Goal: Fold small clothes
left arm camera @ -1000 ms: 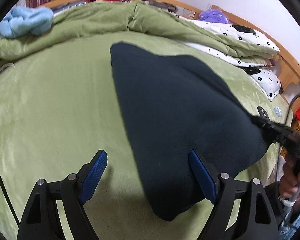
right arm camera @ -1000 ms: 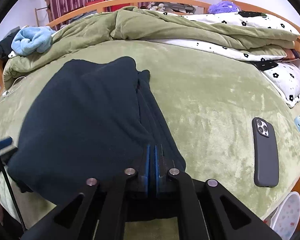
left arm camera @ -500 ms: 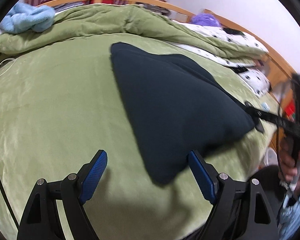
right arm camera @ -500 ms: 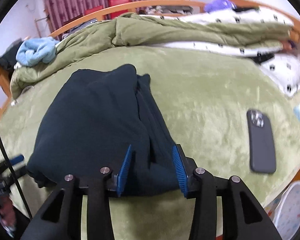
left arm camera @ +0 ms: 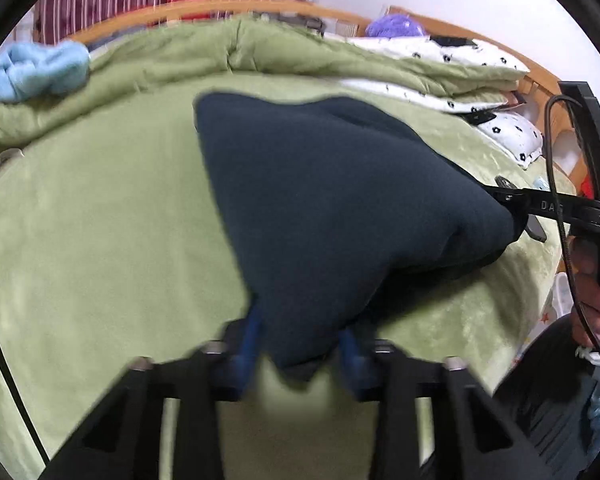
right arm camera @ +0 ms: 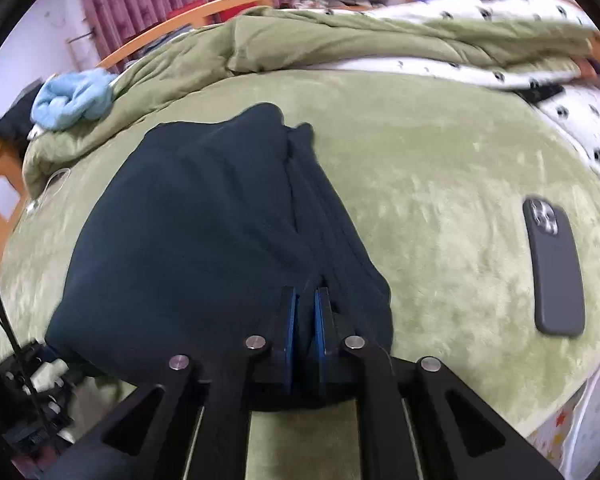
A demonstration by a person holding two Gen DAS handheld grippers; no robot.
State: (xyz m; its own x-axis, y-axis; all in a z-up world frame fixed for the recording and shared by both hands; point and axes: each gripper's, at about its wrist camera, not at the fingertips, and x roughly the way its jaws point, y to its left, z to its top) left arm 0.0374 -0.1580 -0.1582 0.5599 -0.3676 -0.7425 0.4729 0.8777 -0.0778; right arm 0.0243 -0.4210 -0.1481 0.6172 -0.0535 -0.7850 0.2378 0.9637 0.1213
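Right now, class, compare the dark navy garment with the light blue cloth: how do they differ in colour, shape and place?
The dark navy garment is near-black, the light blue cloth pale. The garment is spread fairly flat, the cloth bunched in a lump. The garment is pinched by the left gripper, whose jaws have just been closing, and the right gripper; the cloth lies untouched by the rumpled green quilt. Both rest on the bed.

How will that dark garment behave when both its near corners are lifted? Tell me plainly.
Probably floppy: the dark garment sags between the left gripper and the right gripper. Likely thick and somewhat heavy, judging by the stacked folds. It should drag, not slide, on the fuzzy green blanket.
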